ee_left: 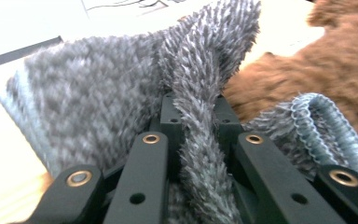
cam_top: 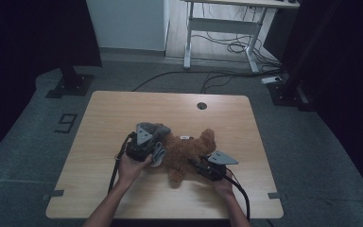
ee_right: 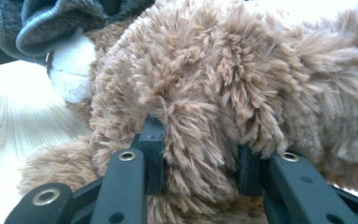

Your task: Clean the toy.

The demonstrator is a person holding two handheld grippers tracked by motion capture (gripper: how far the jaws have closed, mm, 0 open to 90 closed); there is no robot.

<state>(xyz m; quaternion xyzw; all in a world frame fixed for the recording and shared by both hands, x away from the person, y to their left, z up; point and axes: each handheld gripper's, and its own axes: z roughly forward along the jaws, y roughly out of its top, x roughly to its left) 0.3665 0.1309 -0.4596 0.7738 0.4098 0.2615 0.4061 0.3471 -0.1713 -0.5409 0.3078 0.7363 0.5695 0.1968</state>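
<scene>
A brown plush teddy bear (cam_top: 187,150) lies on the wooden table (cam_top: 104,118). A grey knitted garment (cam_top: 152,135) covers its left end. My left gripper (cam_top: 144,144) is shut on a fold of the grey knit (ee_left: 200,107); a ribbed cuff (ee_left: 328,123) hangs to the right of the jaws, with brown fur (ee_left: 317,70) behind. My right gripper (cam_top: 203,166) is shut on a tuft of the bear's fur (ee_right: 198,135). The bear's white muzzle (ee_right: 72,74) shows under the grey cloth (ee_right: 32,28) in the right gripper view.
A round cable hole (cam_top: 202,105) sits near the table's far edge. Beyond the table stand a white desk frame (cam_top: 224,28) with loose cables (cam_top: 236,47) on the floor, and black stand bases (cam_top: 71,85) left and right.
</scene>
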